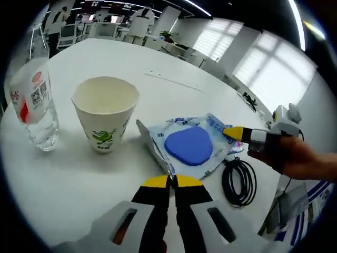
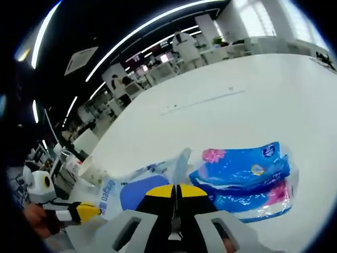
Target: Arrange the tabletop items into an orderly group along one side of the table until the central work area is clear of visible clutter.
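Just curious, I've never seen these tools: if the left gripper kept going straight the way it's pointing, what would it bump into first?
Probably the clear packet with the blue pad; the left gripper already pinches its near edge, jaws closed.

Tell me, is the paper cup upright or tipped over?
Upright: the paper cup stands on its base on the table, open mouth up.

Free: bare table (image 1: pixel 174 63) at 12 o'clock | Obstacles: paper cup (image 1: pixel 105 113) and water bottle (image 1: pixel 34 100) at 10 o'clock; coiled cable (image 1: pixel 239 182) at 3 o'clock

Matt paper cup (image 1: pixel 105 113), clear plastic bottle (image 1: pixel 34 103), glossy plastic packet (image 1: pixel 189 145).
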Demonstrator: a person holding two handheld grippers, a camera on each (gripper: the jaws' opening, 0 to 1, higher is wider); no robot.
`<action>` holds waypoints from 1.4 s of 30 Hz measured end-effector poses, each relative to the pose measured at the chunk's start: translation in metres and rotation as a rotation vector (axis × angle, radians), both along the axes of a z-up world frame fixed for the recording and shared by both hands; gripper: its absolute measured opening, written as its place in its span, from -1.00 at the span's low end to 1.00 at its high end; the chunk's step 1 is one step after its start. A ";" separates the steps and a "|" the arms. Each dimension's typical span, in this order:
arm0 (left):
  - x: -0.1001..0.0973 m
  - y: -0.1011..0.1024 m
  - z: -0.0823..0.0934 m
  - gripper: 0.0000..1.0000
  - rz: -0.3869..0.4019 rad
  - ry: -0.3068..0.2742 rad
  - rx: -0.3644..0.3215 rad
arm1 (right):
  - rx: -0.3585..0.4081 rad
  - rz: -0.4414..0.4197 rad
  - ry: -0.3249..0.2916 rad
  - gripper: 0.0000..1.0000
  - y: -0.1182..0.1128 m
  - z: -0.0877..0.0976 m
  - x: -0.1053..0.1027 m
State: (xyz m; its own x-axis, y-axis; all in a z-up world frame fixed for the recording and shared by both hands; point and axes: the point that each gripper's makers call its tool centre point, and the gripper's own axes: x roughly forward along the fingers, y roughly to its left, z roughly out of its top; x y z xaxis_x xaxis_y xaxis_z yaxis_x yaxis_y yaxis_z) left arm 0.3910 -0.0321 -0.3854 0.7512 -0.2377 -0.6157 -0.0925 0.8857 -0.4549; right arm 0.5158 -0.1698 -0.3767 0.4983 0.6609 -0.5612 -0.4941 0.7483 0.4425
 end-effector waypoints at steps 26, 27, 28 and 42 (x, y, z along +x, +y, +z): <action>0.018 0.022 -0.002 -1.00 0.173 -0.014 -0.073 | -0.017 0.036 0.046 -1.00 0.004 -0.011 -0.007; 0.018 0.023 -0.002 -1.00 0.177 -0.014 -0.073 | -0.016 0.036 0.046 -1.00 0.006 -0.010 -0.009; 0.020 0.025 -0.003 -1.00 0.178 -0.015 -0.072 | -0.016 0.040 0.046 -1.00 0.008 -0.010 -0.009; 0.021 0.040 -0.011 -0.97 0.205 0.010 -0.052 | -0.047 0.069 0.051 -0.98 0.011 -0.016 -0.005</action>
State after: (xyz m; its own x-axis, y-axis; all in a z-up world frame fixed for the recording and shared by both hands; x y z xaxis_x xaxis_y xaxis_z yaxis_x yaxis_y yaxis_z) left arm 0.4124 0.0075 -0.3960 0.7814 -0.1120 -0.6139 -0.2733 0.8229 -0.4981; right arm 0.5105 -0.1589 -0.3926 0.4224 0.6654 -0.6155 -0.5232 0.7335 0.4338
